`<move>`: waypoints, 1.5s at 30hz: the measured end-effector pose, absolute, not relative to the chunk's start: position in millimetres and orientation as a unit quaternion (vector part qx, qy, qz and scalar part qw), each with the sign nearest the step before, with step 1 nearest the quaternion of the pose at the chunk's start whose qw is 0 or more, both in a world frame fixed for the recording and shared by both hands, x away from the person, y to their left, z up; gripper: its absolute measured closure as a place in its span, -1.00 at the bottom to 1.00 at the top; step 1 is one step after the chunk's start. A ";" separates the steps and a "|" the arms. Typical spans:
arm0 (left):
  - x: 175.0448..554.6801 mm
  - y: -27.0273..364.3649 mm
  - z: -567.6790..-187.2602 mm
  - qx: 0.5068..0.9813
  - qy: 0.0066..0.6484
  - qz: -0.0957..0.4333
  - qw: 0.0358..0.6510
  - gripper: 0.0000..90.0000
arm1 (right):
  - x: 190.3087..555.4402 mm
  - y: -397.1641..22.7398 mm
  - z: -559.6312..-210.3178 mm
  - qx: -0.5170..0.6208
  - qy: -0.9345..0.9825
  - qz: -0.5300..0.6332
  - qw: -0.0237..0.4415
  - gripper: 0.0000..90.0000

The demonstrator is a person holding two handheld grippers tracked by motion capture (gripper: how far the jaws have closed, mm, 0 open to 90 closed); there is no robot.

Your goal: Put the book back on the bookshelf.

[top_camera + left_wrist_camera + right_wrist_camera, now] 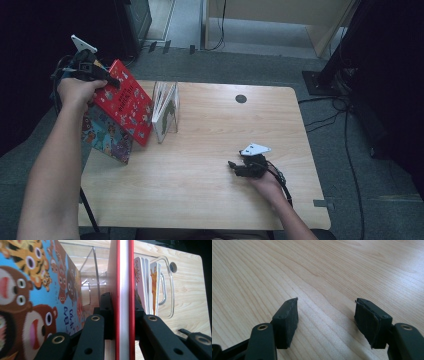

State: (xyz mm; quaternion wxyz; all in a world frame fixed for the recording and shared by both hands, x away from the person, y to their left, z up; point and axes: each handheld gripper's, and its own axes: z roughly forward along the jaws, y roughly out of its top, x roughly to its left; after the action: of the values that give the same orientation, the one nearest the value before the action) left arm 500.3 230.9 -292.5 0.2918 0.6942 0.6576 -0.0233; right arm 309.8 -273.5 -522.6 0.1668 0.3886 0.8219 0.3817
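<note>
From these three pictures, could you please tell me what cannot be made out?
- Red book: title too small in the high view; the left gripper view shows it edge-on, bottom cut off by the frame.
- Clear rack: its slots are hidden by the red book and the blue book.
- White books: covers angled away, unreadable.
- Left gripper: jaws hidden by the hand in the high view.
</note>
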 end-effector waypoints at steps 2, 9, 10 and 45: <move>499.2 230.8 -290.5 0.686 0.658 -0.020 0.310 0.76 | 310.0 -273.2 -522.6 0.389 0.822 0.382 0.167 -0.21; 506.7 225.7 -302.3 0.685 0.663 -0.019 0.301 0.75 | 310.6 -272.1 -522.6 0.391 0.821 0.383 0.166 -0.21; 506.9 225.6 -304.8 0.684 0.665 -0.020 0.299 0.75 | 310.5 -272.1 -522.6 0.392 0.820 0.382 0.166 -0.21; 454.4 218.9 -265.4 0.717 0.602 0.055 0.347 -0.05 | 307.3 -276.6 -522.8 0.387 0.823 0.381 0.164 -0.29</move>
State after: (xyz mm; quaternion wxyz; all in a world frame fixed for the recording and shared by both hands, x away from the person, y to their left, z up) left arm 454.4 218.9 -265.4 0.3466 0.7170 0.6023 0.0548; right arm 307.3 -276.6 -522.8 0.1642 0.3874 0.8231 0.3813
